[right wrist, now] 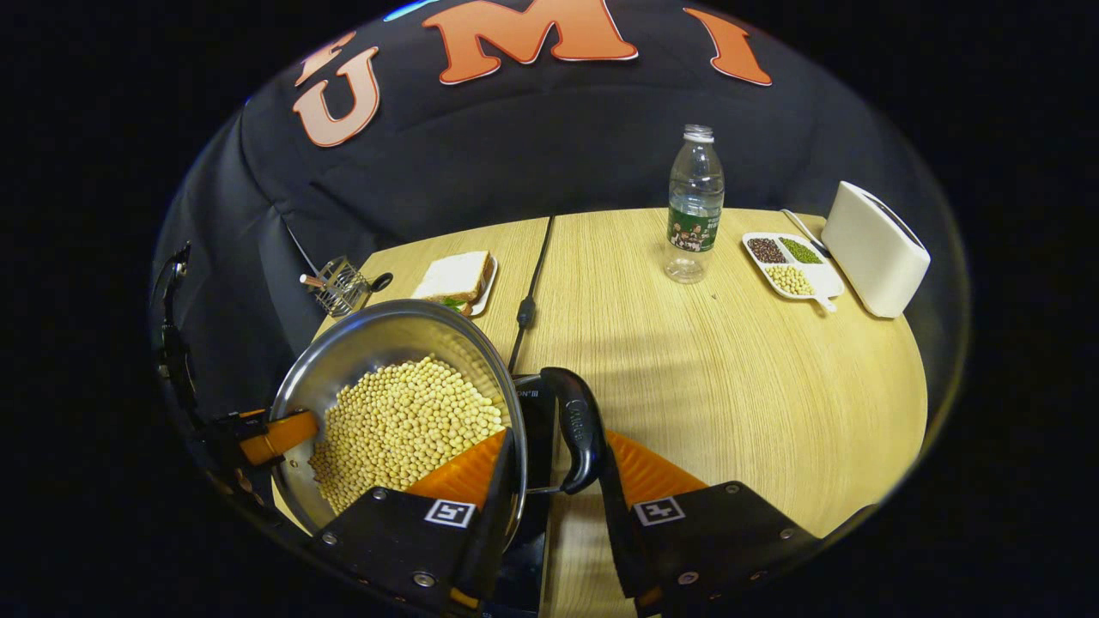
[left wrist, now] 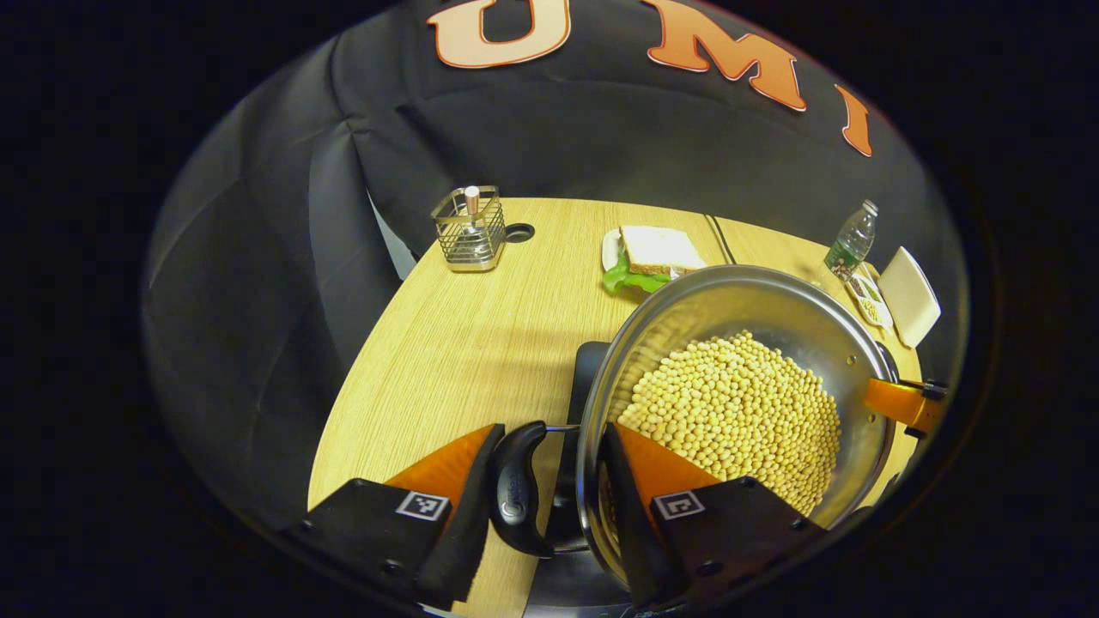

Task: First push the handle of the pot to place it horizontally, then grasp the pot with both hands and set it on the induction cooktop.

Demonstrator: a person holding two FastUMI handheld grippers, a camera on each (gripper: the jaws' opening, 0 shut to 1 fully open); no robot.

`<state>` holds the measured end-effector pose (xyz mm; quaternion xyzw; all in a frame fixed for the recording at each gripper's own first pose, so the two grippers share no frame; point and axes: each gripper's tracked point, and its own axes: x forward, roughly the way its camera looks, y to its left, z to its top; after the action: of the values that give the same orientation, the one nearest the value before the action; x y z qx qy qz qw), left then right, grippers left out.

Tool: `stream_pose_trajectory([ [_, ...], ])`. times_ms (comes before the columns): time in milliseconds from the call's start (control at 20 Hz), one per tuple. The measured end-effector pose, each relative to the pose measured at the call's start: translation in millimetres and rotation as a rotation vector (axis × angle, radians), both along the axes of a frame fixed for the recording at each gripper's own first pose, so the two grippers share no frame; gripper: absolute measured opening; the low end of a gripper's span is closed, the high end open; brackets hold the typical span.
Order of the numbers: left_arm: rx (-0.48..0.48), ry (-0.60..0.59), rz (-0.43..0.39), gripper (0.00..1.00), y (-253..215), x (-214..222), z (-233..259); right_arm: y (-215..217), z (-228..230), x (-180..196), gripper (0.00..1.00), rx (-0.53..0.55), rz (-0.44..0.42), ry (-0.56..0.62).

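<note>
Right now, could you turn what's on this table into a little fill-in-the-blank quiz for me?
1. The pot is filled with pale ____.
2. Each hand-held gripper, the left and the right, has its fingers on either side of one of the pot's ____.
3. On the small plate beyond the pot lies a ____.
4. Between the bottle and the white toaster sits a tray with ____ compartments.

Missing words: beans; handles; sandwich; three
</note>
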<state>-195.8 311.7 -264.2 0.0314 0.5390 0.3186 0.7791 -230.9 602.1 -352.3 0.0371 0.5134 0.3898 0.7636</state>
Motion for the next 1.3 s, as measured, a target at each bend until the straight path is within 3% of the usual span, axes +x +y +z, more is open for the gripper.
stream_pose_trajectory([
  [200, 0.065, 0.010, 0.069, 0.83, -1, -4, 9, -9, 18, 12, 0.62, 0.060, -0.002, -0.066],
  [300, 0.123, -0.033, 0.052, 0.84, -3, 5, 28, -22, 33, 24, 0.69, 0.109, -0.027, -0.105],
  [500, 0.281, -0.153, -0.052, 0.84, -21, 44, 84, -66, 59, 63, 0.72, 0.170, -0.101, -0.217],
  [700, 0.365, -0.308, -0.196, 0.84, -81, 109, 132, -122, 103, 117, 0.76, 0.215, -0.188, -0.360],
  [850, 0.364, -0.448, -0.260, 0.90, -132, 151, 177, -159, 138, 145, 0.80, 0.259, -0.249, -0.435],
  [1300, 0.330, -0.821, -0.405, 0.91, -255, 227, 305, -236, 250, 184, 0.93, 0.384, -0.345, -0.717],
])
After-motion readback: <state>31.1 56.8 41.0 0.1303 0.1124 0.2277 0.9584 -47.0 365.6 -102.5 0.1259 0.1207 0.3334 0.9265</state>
